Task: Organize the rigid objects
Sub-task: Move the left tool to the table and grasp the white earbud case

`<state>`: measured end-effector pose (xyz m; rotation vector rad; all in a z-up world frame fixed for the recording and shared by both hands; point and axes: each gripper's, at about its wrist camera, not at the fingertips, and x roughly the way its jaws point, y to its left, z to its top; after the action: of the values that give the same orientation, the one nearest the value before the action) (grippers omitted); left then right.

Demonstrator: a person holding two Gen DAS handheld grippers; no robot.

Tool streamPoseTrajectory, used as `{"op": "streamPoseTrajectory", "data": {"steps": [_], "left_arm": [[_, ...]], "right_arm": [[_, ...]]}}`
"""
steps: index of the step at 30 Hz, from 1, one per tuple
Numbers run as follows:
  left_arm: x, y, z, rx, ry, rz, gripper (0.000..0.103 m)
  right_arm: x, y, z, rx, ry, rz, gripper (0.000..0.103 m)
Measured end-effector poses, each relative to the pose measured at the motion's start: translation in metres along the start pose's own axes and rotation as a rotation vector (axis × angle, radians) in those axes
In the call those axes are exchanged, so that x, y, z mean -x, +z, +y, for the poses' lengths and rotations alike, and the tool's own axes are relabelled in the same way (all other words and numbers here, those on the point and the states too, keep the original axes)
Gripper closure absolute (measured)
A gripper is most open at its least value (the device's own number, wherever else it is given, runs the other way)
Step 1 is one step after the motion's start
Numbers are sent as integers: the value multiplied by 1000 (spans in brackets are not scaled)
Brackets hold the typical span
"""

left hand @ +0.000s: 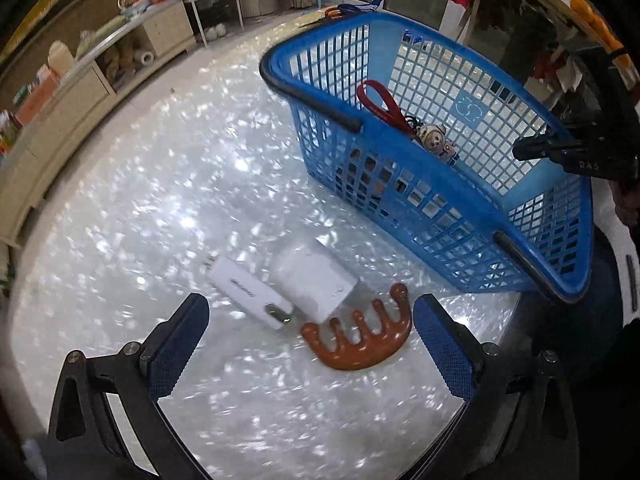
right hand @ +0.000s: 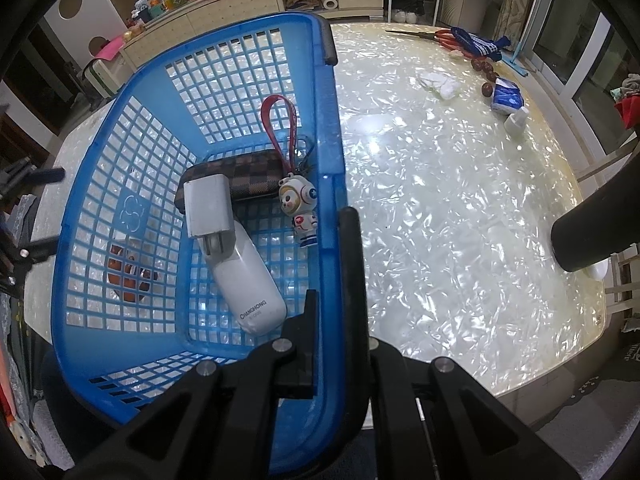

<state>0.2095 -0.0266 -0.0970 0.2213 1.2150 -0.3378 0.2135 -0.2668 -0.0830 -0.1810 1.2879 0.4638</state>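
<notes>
A blue plastic basket (left hand: 532,216) stands on the shiny white table. My left gripper (left hand: 310,340) is open above a brown wooden comb (left hand: 362,342), a white charger block (left hand: 316,280) and a slim white charger (left hand: 248,292) lying on the table in front of the basket. My right gripper (right hand: 332,280) is shut on the basket's rim (right hand: 332,184) and black handle. Through the basket's mesh I see a white plug (right hand: 210,204), a white device (right hand: 250,280), a checkered case (right hand: 244,180) and an astronaut bear keychain (right hand: 302,208) with a red strap.
The far side of the table holds red-handled scissors (right hand: 440,36), a blue cloth (right hand: 480,44), a tissue pack (right hand: 506,98), a small white bottle (right hand: 516,122) and brown nuts (right hand: 484,68). A low cabinet (left hand: 80,92) runs along the wall. The table edge (right hand: 560,368) is close on my right.
</notes>
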Motion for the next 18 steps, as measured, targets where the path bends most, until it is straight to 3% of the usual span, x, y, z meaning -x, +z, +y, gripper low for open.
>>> {"op": "streamPoseTrajectory", "data": {"steps": [5, 11, 18], "left_arm": [[-22, -3, 1, 65, -17, -6, 0], [-40, -2, -2, 108, -96, -22, 1], [-61, 0, 5, 162, -72, -18, 1]], "right_arm": [[0, 0, -1, 0, -1, 2, 99], [-3, 0, -2, 0, -3, 8, 99], [-4, 0, -3, -3, -1, 12, 99]]}}
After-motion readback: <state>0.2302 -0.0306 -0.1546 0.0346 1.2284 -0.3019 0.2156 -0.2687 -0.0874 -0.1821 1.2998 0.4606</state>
